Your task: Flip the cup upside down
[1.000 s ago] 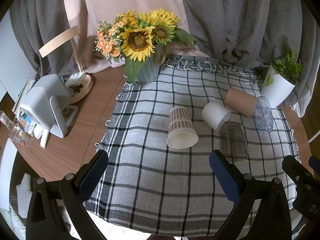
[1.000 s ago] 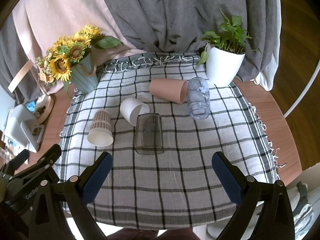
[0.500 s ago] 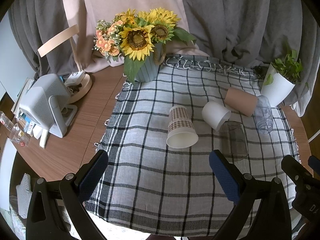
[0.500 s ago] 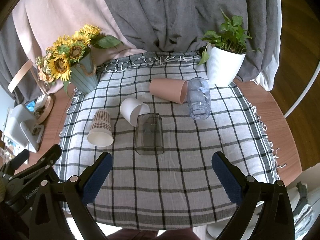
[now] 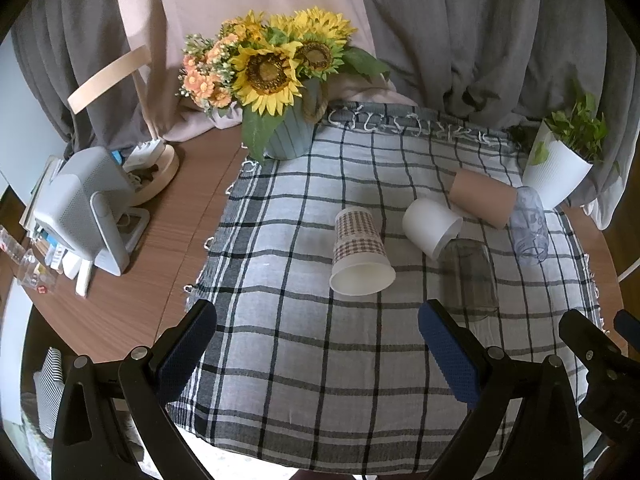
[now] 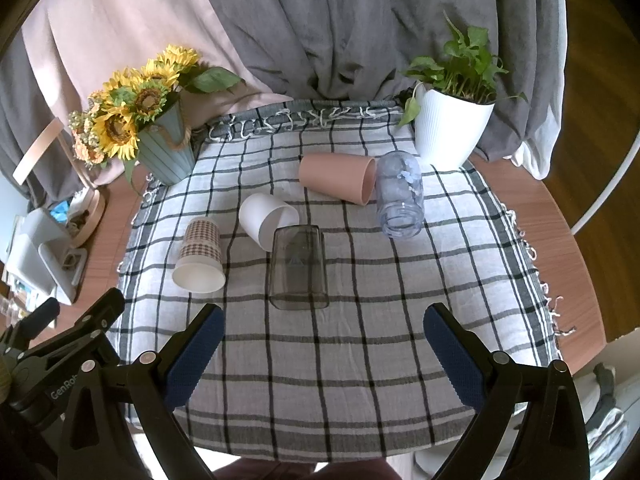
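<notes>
Blue ribbed pads frame your view: your left gripper [image 5: 318, 354] and right gripper [image 6: 322, 354] both gape wide, nothing held, and barely anything has moved this past second, so no flip has begun. Beyond them on the soft checked cloth [image 6: 320, 380], five cups lie on their sides: smoky clear tumbler [image 6: 298, 268] nearest, plaid paper cup [image 6: 200, 256], matte white cup [image 6: 268, 216], then pink cup [image 6: 338, 178] touching a bluish glass [image 6: 400, 196].
</notes>
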`<action>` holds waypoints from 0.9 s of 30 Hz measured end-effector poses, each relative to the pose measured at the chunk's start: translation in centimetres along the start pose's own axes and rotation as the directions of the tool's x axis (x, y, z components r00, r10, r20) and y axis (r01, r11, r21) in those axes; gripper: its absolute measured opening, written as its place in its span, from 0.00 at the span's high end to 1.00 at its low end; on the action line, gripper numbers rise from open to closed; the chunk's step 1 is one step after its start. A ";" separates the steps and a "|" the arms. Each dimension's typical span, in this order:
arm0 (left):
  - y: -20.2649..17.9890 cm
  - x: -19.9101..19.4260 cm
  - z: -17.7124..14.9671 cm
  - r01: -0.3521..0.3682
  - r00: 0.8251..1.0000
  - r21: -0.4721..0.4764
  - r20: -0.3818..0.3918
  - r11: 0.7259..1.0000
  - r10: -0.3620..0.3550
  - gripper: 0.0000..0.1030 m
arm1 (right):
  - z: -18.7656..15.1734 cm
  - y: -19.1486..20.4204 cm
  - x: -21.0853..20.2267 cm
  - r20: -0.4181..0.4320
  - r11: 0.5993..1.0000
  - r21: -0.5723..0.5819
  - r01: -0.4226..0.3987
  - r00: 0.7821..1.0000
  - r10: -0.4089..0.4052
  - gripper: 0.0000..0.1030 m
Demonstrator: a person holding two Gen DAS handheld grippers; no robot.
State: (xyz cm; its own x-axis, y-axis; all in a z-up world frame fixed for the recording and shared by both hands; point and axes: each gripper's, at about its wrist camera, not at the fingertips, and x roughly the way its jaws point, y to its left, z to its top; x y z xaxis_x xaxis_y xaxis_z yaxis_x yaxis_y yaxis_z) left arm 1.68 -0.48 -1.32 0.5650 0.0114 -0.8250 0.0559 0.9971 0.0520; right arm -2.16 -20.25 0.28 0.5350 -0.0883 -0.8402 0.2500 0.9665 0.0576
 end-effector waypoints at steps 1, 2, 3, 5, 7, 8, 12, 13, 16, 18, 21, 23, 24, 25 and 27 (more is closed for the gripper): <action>-0.1 0.4 0.2 0.001 1.000 0.005 -0.011 1.000 -0.001 0.00 | 0.0 0.0 0.3 -0.004 1.000 0.001 0.002 1.000 -0.002 0.03; -0.1 0.7 0.3 0.001 1.000 0.008 -0.021 1.000 -0.001 0.00 | 0.1 0.0 0.5 -0.007 1.000 0.001 0.001 1.000 -0.001 0.03; -0.2 1.1 0.5 0.003 0.999 0.010 -0.035 1.000 -0.002 0.00 | 0.1 0.0 0.9 -0.014 1.000 0.004 0.001 1.000 -0.001 0.03; -0.3 2.1 0.9 0.010 0.998 0.020 -0.062 1.000 -0.009 0.00 | 0.3 0.0 1.7 -0.029 1.000 0.010 0.004 1.000 -0.004 0.03; -0.2 3.4 1.3 0.014 0.995 0.024 -0.097 1.000 -0.011 0.00 | 0.6 -0.1 2.4 -0.041 1.000 0.023 0.007 0.999 -0.006 0.03; -0.2 3.9 1.6 0.012 0.994 0.028 -0.111 1.000 -0.009 0.00 | 0.8 -0.1 3.1 -0.051 0.999 0.034 0.011 0.999 -0.009 0.03; -0.5 6.0 2.8 0.008 0.989 0.050 -0.151 0.999 0.000 0.00 | 1.8 -0.3 4.8 -0.081 0.997 0.075 0.008 0.997 -0.002 0.03; -0.7 6.6 3.3 0.012 0.987 0.061 -0.161 0.998 -0.002 0.00 | 2.0 -0.3 5.2 -0.085 0.996 0.085 0.009 0.996 -0.002 0.03; -1.5 8.6 4.4 0.042 0.978 0.082 -0.206 0.996 -0.024 0.00 | 2.7 -0.6 6.4 -0.099 0.994 0.111 0.013 0.995 -0.002 0.03; -2.0 10.1 5.1 0.066 0.970 0.082 -0.240 0.994 -0.045 0.00 | 3.2 -0.7 7.4 -0.109 0.992 0.126 0.017 0.994 -0.003 0.03; -2.5 12.4 5.9 0.089 0.954 0.069 -0.293 0.994 -0.065 0.00 | 3.9 -0.8 8.9 -0.127 0.988 0.151 0.023 0.992 -0.004 0.03; -2.8 13.8 6.4 0.088 0.944 0.061 -0.323 0.994 -0.064 0.01 | 4.2 -1.1 9.8 -0.141 0.985 0.171 0.028 0.990 -0.004 0.03; -2.9 14.5 6.6 0.095 0.941 0.055 -0.330 0.994 -0.071 0.01 | 4.4 -1.2 10.4 -0.151 0.983 0.181 0.038 0.988 -0.011 0.03; -3.1 15.3 6.9 0.096 0.936 0.055 -0.346 0.994 -0.071 0.01 | 4.6 -1.3 10.9 -0.157 0.981 0.191 0.044 0.988 -0.014 0.03; -3.4 16.6 7.1 0.104 0.924 0.048 -0.375 0.993 -0.078 0.01 | 4.9 -1.5 11.7 -0.170 0.977 0.207 0.057 0.985 -0.021 0.03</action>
State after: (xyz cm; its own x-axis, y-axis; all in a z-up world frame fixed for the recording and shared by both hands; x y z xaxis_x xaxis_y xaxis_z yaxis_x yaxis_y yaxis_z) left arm 16.69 -4.24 -11.20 0.2085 -0.0391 -0.9772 0.1536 0.9881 -0.0068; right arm 7.71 -23.95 -6.99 0.3844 -0.0663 -0.9208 0.4415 0.8892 0.1203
